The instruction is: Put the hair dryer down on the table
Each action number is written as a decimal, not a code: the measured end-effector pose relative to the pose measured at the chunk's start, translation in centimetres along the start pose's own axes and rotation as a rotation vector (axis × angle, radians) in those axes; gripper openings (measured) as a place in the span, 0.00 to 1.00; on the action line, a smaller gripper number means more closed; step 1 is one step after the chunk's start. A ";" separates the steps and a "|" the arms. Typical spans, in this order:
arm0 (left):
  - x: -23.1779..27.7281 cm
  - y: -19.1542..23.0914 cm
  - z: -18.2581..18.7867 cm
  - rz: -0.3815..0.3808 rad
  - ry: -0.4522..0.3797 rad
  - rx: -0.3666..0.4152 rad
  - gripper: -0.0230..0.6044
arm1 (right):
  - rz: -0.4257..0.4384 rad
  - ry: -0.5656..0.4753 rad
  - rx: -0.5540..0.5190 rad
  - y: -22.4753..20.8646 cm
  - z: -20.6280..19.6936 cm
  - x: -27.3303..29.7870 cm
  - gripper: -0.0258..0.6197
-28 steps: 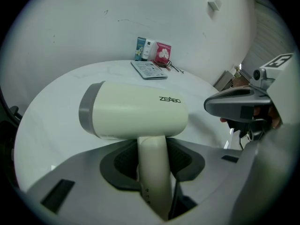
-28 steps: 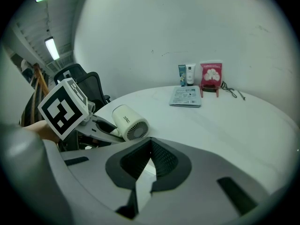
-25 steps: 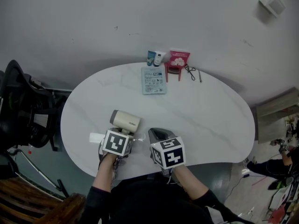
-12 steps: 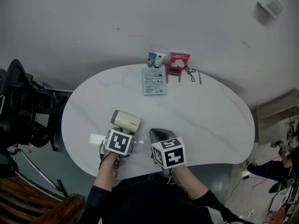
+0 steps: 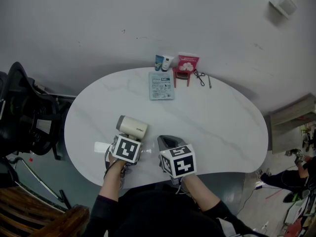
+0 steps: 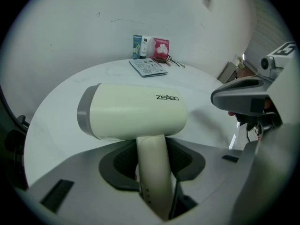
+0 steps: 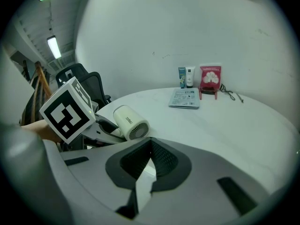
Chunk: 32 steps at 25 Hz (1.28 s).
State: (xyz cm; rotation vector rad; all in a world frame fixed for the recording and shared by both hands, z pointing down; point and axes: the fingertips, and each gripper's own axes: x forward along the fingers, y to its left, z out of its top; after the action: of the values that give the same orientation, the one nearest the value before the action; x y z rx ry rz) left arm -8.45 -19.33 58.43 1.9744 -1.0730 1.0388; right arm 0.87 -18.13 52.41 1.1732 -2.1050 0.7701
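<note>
I am at a white oval table with faint marble veining point(image 5: 222, 127), pushed against a bare grey-white wall point(image 5: 98, 23). A black swivel office chair point(image 5: 22, 117) stands to my left, and a long ceiling tube light point(image 7: 54, 46) glows above. It looks like a plain office or workroom, staged with 2 small cosmetic tubes point(image 5: 164, 62) and a pink packet point(image 5: 188, 63).

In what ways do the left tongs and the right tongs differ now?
The left tongs grip the hair dryer by its handle; the right tongs hold nothing. The left tongs stand apart around that handle; the right tongs' tips meet. Both hover above the white table's near edge.
</note>
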 end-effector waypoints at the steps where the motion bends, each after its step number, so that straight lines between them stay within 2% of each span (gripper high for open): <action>1: 0.0 0.0 0.0 0.006 -0.001 0.002 0.30 | -0.002 -0.001 0.000 0.0 0.0 -0.1 0.04; 9: 0.4 -0.2 -0.3 0.035 0.018 0.006 0.30 | -0.008 -0.007 -0.005 -0.4 0.0 -0.5 0.04; 15: 0.3 -0.1 -0.5 0.089 0.038 0.033 0.32 | -0.007 -0.007 -0.009 -0.4 -0.1 -0.9 0.04; 19: -0.1 0.3 -0.5 0.111 0.027 0.031 0.36 | -0.003 -0.009 -0.013 -0.2 -0.2 -1.0 0.04; 32: -2.0 -0.1 -0.7 0.147 -0.031 0.044 0.36 | 0.011 -0.021 -0.028 0.5 -0.5 -1.6 0.04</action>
State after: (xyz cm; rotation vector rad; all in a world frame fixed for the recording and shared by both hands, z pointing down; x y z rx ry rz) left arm -9.33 -18.02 56.98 1.9761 -1.2370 1.1214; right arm 1.23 -16.70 51.50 1.1603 -2.1345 0.7339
